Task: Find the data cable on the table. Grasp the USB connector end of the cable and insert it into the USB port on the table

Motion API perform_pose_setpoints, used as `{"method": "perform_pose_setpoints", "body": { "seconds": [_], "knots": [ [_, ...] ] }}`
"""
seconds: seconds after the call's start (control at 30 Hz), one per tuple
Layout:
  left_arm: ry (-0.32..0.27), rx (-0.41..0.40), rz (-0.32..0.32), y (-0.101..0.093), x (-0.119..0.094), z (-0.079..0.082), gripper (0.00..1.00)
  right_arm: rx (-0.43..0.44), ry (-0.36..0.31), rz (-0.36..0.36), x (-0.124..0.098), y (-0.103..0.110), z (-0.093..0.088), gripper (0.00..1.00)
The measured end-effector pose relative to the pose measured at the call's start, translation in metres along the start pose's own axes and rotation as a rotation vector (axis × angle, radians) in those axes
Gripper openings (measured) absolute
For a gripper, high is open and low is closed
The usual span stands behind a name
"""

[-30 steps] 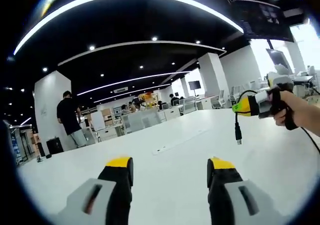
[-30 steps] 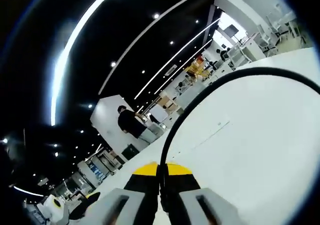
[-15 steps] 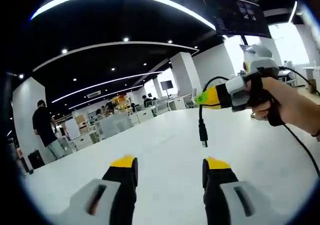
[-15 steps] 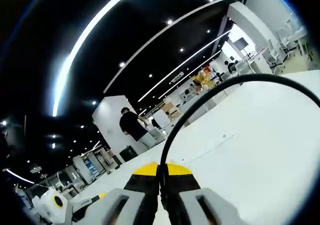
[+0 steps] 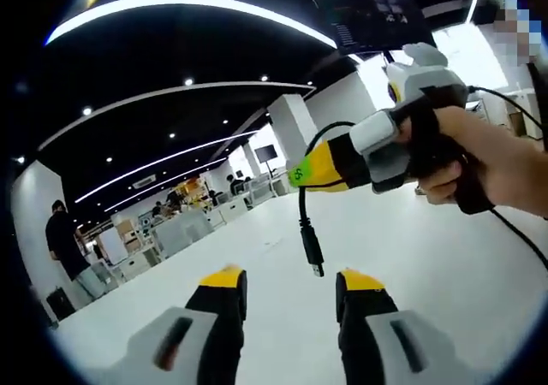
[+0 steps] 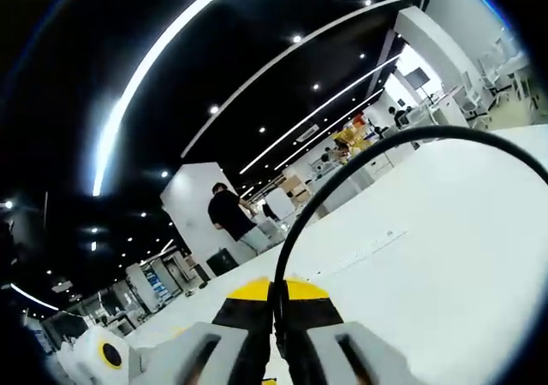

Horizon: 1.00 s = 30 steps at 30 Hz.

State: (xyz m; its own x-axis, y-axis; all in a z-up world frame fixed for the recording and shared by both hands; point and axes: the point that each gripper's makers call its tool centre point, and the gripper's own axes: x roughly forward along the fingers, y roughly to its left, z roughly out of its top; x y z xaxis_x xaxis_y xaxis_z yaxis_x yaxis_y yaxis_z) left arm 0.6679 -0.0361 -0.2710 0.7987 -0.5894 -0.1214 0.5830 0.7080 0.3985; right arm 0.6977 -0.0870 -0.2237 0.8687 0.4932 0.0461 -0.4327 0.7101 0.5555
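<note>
Our right gripper (image 5: pixel 301 175) pinches the cable (image 5: pixel 301 212); we should ease the dangling plug (image 5: pixel 315 258) squarely into the spread left gripper (image 5: pixel 281 276).

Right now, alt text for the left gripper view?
A hand holds the right gripper, shut on a black cable whose plug dangles over the white table, ahead of the open fingers of the left gripper. Office behind.

Black data cable (image 5: pixel 302 216), white table (image 5: pixel 445 261) (fingers (image 5: pixel 224 279) black, yellow-tipped).
</note>
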Motion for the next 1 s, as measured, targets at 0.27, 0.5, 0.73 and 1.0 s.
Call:
{"method": "perform_pose_setpoints", "body": {
  "seconds": [0.27, 0.5, 0.73, 1.0],
  "knots": [
    [0.008, 0.015, -0.015, -0.009, 0.01, -0.002, 0.35, 0.001, 0.002, 0.013, -0.001, 0.006, -0.002, 0.05],
    [-0.026, 0.059, 0.005, -0.009, 0.013, 0.005, 0.24, 0.033, 0.005, 0.024, -0.001, 0.007, -0.005, 0.05],
    [-0.052, 0.092, 0.016, -0.012, 0.012, 0.01, 0.19, 0.046, 0.006, 0.028, -0.002, 0.01, -0.006, 0.05],
    [-0.054, 0.13, 0.026, -0.012, 0.011, 0.009, 0.13, 0.051, 0.007, 0.035, -0.003, 0.012, -0.007, 0.05]
  ]
}}
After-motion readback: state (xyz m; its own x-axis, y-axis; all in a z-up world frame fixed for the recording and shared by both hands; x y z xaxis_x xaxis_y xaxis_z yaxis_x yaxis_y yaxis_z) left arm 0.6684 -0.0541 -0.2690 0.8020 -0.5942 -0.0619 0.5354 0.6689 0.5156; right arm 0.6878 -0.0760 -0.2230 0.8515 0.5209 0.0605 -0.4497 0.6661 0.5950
